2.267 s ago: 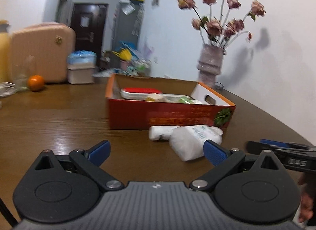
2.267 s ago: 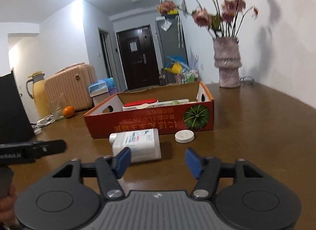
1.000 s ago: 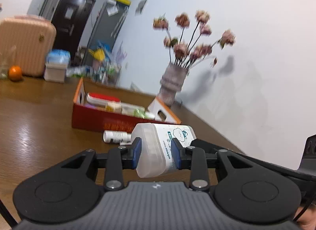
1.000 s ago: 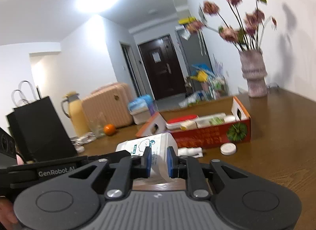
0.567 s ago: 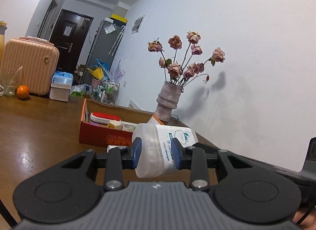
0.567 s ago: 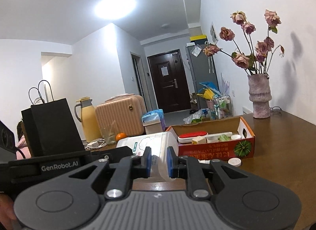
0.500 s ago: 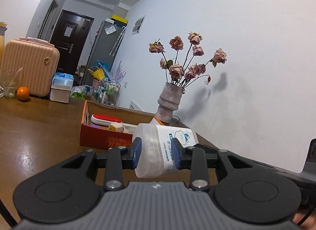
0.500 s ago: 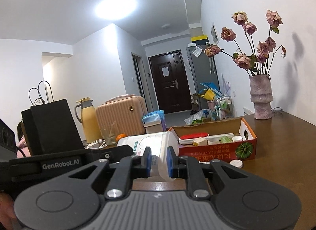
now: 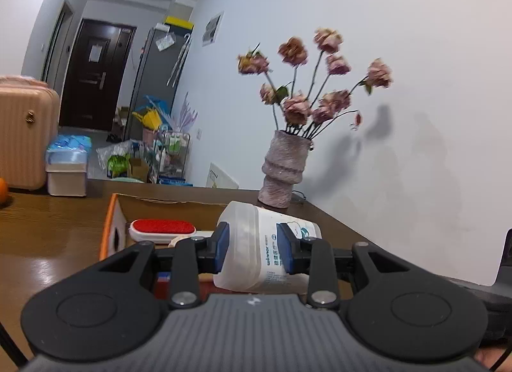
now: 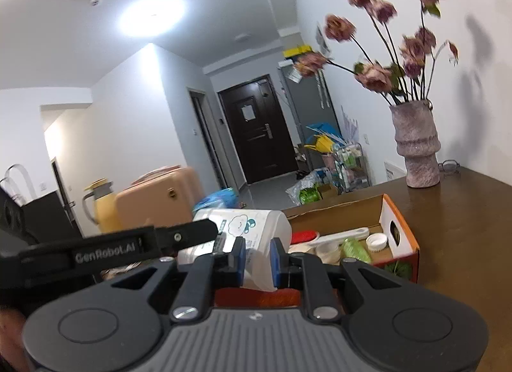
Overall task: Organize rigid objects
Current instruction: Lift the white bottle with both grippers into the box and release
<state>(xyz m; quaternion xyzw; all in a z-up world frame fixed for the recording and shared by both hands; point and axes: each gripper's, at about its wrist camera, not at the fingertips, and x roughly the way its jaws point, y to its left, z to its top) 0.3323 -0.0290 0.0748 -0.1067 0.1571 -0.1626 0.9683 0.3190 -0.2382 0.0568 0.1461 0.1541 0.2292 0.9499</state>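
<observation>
Left gripper (image 9: 252, 250): pointed slightly below level, blue pads clamped on the wide body of the white bottle (image 9: 256, 244).
Right gripper (image 10: 258, 259): same slight downward tilt, pads pinched on the bottle's narrower end.
White bottle: lying on its side, carried between both tongs, above the near edge of the orange cardboard box (image 10: 396, 228).
Box: just ahead of and below the tongs, on the wooden table (image 10: 464, 228); holds a red-topped brush (image 9: 163, 228).
Vase of dried roses (image 9: 284, 167): beyond the box, ahead right.

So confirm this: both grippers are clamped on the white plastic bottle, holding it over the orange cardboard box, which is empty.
Not empty. The right wrist view shows the orange cardboard box holding a red-topped brush, a white cap and other items. Both grippers, left and right, do clamp the white plastic bottle over it.
</observation>
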